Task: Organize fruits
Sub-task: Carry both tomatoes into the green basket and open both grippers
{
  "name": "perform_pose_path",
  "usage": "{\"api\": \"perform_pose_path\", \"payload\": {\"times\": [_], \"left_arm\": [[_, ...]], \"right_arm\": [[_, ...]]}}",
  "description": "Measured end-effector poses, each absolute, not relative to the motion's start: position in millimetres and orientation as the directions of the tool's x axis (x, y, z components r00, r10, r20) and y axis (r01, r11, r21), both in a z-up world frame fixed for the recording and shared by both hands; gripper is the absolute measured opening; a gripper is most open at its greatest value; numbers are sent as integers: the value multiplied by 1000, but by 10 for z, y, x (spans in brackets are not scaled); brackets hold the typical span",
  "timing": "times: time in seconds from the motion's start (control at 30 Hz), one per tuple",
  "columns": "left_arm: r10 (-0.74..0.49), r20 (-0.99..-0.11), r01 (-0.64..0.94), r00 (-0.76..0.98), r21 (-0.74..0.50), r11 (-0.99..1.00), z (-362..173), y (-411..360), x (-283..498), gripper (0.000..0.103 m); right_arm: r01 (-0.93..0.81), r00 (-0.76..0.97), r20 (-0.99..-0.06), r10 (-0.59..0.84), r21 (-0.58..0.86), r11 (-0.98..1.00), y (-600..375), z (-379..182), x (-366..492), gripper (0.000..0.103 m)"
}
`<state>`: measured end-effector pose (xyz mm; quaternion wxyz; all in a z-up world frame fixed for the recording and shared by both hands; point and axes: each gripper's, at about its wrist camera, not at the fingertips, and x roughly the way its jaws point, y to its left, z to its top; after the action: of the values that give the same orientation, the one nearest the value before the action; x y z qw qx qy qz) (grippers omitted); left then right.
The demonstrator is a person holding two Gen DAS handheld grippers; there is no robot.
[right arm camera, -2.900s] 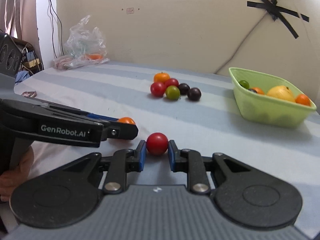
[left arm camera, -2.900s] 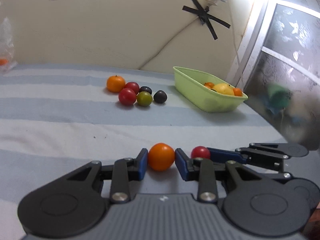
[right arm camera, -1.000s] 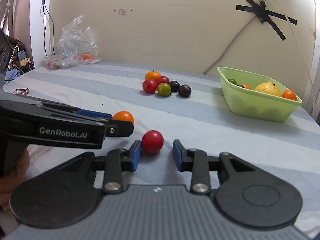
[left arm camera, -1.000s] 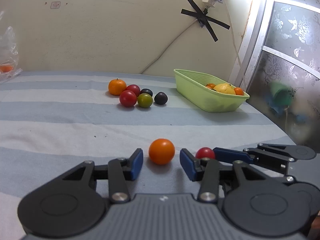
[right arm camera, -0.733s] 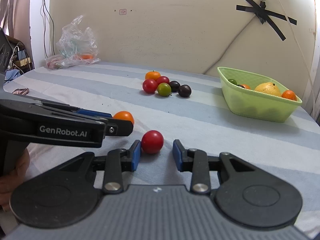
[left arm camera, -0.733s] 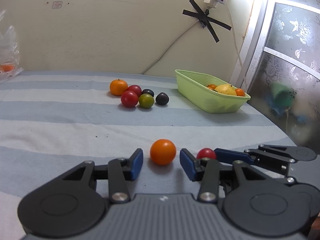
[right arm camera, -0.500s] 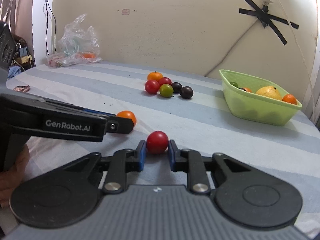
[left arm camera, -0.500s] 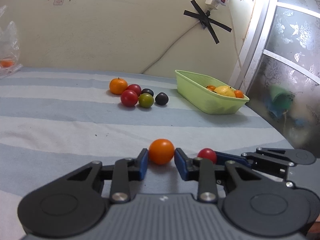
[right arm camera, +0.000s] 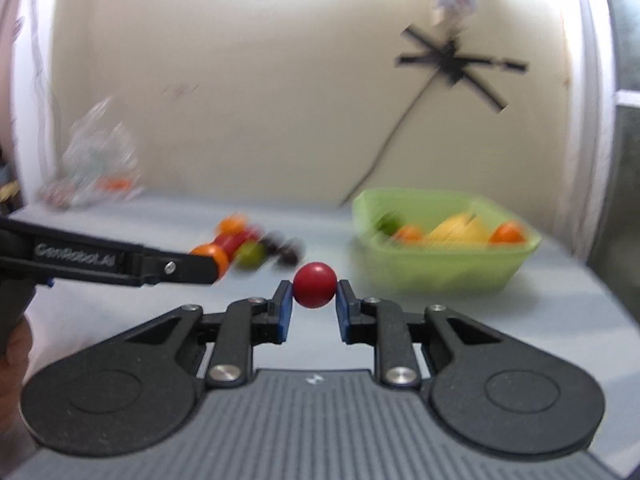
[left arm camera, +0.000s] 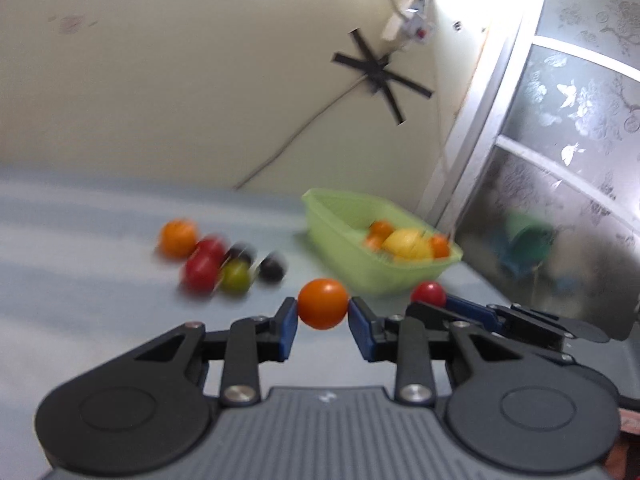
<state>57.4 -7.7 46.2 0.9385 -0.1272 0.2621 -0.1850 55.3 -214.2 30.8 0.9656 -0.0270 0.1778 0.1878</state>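
Left gripper (left arm camera: 322, 322) is gripping an orange tomato (left arm camera: 323, 303) between its narrowed blue pads. Right gripper (right arm camera: 313, 312) is clamping a red tomato (right arm camera: 314, 285) likewise, showing at 3 o'clock of the left. Beyond, at 10 o'clock, loose fruits (left arm camera: 218, 258) are lying blurred on the striped cloth (left arm camera: 80, 300); at 1 o'clock, a green basket (right arm camera: 444, 268) is holding fruit.

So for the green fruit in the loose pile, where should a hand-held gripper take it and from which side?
Grip the green fruit across its round middle, coming from above. A red fruit crowds its left and dark fruits sit right and behind, so a level approach would likely bump them. The blur hides any finer detail.
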Motion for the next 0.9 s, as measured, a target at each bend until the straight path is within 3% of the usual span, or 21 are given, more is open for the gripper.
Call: {"api": "perform_pose_path", "payload": {"times": [0.37,0.53,0.73,0.9], "left_arm": [[-471,-509,299,720,-386,873,551,-740,1941,29],[-460,-552,282,696,-379,881,428,-938,2173,32],[-449,-493,262,745,-404,877,607,-694,2044,33],[-332,-441,161,834,-380,911,827,0,1637,33]], "right_arm": [[-217,927,-308,215,28,976,-2494,245,1452,27],[-222,934,-277,227,50,974,-2623,210,1471,51],[-218,944,-236,229,71,973,-2691,264,1382,48],[-262,944,-178,277,103,960,-2703,301,1235,36]]}}
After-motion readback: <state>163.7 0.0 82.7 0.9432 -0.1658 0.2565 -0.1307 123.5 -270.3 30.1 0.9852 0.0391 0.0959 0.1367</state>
